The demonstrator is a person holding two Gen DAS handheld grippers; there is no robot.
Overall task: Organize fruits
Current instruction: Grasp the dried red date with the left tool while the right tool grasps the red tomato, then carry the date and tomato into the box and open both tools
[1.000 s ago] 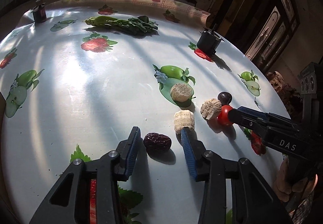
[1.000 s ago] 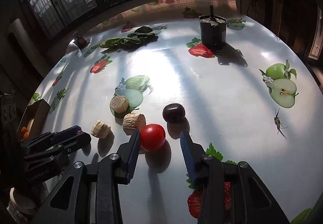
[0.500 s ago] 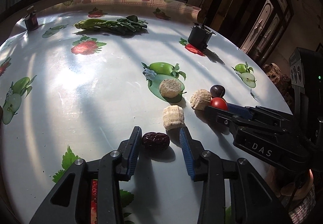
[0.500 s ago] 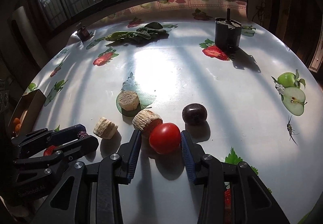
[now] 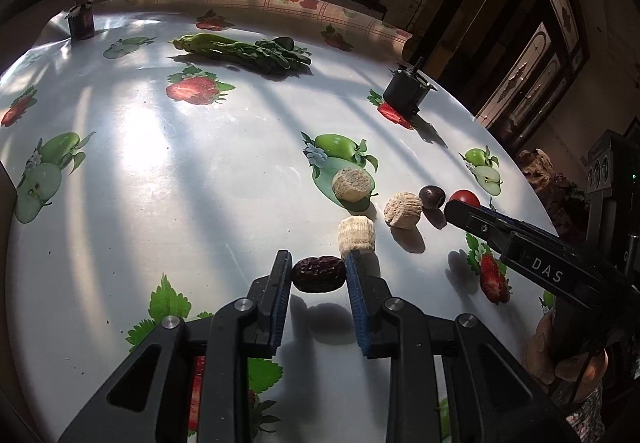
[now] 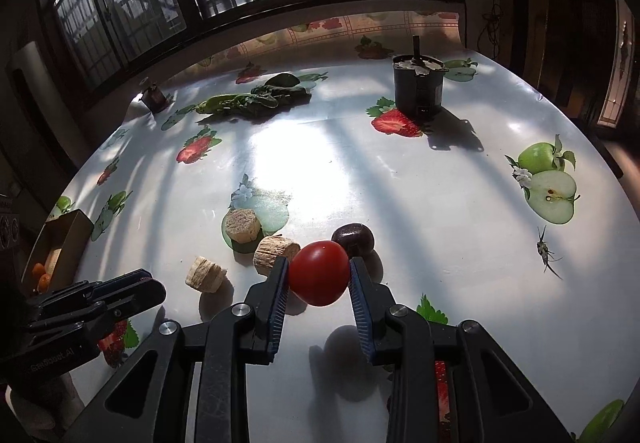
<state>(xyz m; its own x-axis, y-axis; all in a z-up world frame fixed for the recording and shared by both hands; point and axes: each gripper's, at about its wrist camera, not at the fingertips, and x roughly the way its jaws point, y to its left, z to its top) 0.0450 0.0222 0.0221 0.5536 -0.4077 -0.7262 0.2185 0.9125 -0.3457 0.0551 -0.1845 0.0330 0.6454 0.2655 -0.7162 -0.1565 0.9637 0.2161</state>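
My left gripper is shut on a dark red wrinkled date and holds it just above the table; its shadow lies below. My right gripper is shut on a red tomato, lifted off the table. The tomato also shows in the left wrist view. A dark plum sits just behind the tomato. Three beige corn-like chunks lie to the left of it.
A fruit-print cloth covers the round table. A black motor-like block stands at the back right. Leafy greens lie at the back. A cardboard box with orange items sits at the left edge. A small dark jar stands far left.
Both grippers closed on their fruit: the left on the date, the right on the tomato. Both fruits have risen off the table.
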